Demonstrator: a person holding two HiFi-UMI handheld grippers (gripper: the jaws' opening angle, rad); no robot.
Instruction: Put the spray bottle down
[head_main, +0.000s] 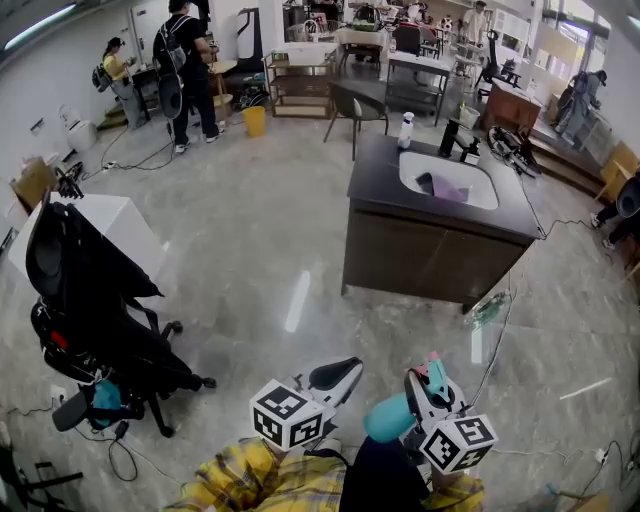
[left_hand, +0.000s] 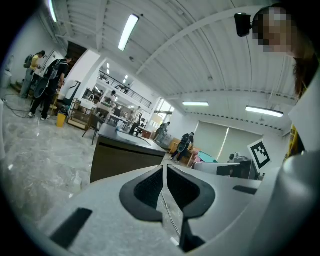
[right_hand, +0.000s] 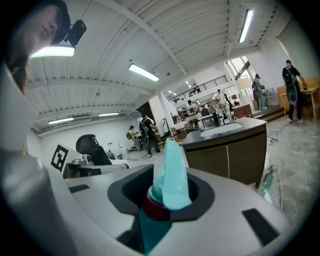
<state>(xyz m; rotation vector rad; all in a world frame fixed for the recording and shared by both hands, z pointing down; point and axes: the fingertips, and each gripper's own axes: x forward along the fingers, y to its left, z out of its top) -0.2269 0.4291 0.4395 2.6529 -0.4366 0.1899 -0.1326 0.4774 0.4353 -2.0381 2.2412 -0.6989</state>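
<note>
A teal spray bottle (head_main: 388, 417) with a dark red collar sits between the jaws of my right gripper (head_main: 432, 372), low in the head view. In the right gripper view its teal nozzle head (right_hand: 170, 170) stands up between the pads, and my right gripper (right_hand: 168, 186) is shut on it. My left gripper (head_main: 338, 373) hangs just left of it, above the floor. Its black pads (left_hand: 147, 187) meet with nothing between them, so my left gripper (left_hand: 164, 174) is shut. Ahead stands a dark cabinet counter (head_main: 380, 185) with a white sink (head_main: 447, 178).
A black office chair (head_main: 90, 330) draped with a jacket stands at the left beside a white table (head_main: 110, 220). A white bottle (head_main: 405, 130) stands on the counter's far edge. A cable (head_main: 500, 335) trails on the floor by the cabinet. People (head_main: 185, 70) stand far back.
</note>
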